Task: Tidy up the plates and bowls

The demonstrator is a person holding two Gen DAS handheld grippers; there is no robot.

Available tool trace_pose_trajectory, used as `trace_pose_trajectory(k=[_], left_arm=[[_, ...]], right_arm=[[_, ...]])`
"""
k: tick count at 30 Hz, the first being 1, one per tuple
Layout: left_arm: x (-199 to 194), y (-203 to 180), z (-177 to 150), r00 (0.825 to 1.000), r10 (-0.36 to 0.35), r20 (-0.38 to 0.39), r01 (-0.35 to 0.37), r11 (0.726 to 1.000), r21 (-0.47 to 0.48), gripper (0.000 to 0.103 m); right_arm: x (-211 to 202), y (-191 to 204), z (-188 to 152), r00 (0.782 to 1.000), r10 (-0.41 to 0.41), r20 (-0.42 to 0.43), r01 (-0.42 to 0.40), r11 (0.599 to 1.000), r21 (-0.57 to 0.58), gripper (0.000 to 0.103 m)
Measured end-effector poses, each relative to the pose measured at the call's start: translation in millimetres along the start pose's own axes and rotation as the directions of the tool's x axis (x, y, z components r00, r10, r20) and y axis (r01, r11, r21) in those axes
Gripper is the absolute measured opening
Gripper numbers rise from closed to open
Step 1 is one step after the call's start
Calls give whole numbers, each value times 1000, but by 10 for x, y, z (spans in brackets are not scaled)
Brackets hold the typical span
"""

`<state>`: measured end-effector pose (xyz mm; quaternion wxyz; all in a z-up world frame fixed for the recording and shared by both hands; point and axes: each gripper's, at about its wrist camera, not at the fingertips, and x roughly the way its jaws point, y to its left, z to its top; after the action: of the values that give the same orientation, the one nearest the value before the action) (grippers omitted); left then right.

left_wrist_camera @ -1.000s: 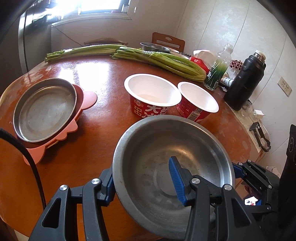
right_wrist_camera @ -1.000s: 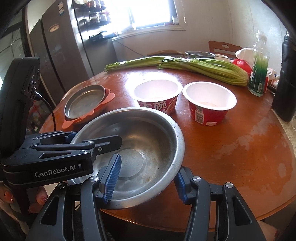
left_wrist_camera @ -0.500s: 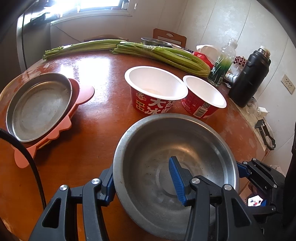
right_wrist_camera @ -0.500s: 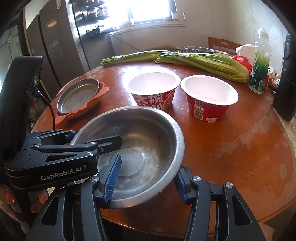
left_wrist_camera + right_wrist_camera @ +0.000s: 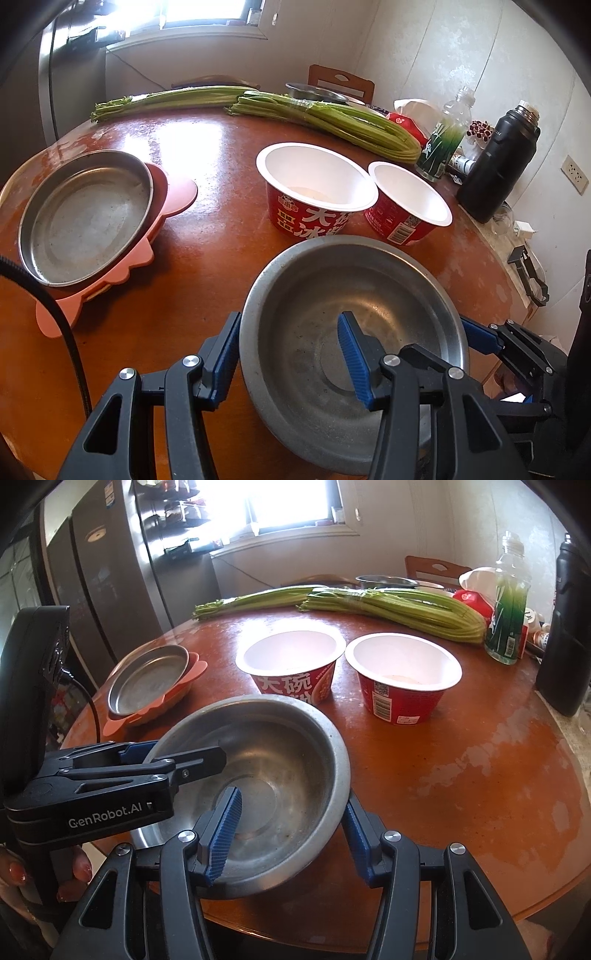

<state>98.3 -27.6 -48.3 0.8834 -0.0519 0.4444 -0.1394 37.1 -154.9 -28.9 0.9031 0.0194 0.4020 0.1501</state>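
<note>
A large steel bowl hangs tilted over the near edge of the round brown table, carried by both grippers. My left gripper is shut on its left rim, one blue pad outside and one inside. My right gripper is shut on the right rim of the bowl in the same way. Each gripper shows in the other's view: the left gripper, the right gripper. A flat steel plate lies on a pink plate at the left. Two red paper bowls stand just beyond.
Long celery bunches lie across the far side, with another steel bowl behind them. A green bottle and a black flask stand at the right edge. A person's fingers hold the left gripper. A refrigerator stands far left.
Both grippers and the steel bowl swayed slightly over the table's near edge. Neither grip on the rim has changed, and nothing on the table moved.
</note>
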Motion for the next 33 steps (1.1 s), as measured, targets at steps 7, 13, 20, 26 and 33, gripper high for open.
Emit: trace_pose_trajectory(k=[7,13,20,26,33], left_arm=[[-50,9,0,1000,2,12,-2,1000,-4,52],[-136,26,9,999,5,32,-5,1000,-8,52],[-292,46,47,998,13,69,-12,1000,-11,53],[-340,68,109,996,21,83,-20,1000,-17,53],[-367,105,240,995,28,100,-27,1000,-14,54]], right_arm=[[-71,-48,22,1000,-12,25,12,1000,17,57],[-134,-81,59,999,-24,47,23,999,24,57],[-272,-129,134,996,-15,84,11,999,40,57],[-315,-198,252,994,-3,113,-4,998,59,57],[-261,-205,402,993,18,120,-26,998,65,57]])
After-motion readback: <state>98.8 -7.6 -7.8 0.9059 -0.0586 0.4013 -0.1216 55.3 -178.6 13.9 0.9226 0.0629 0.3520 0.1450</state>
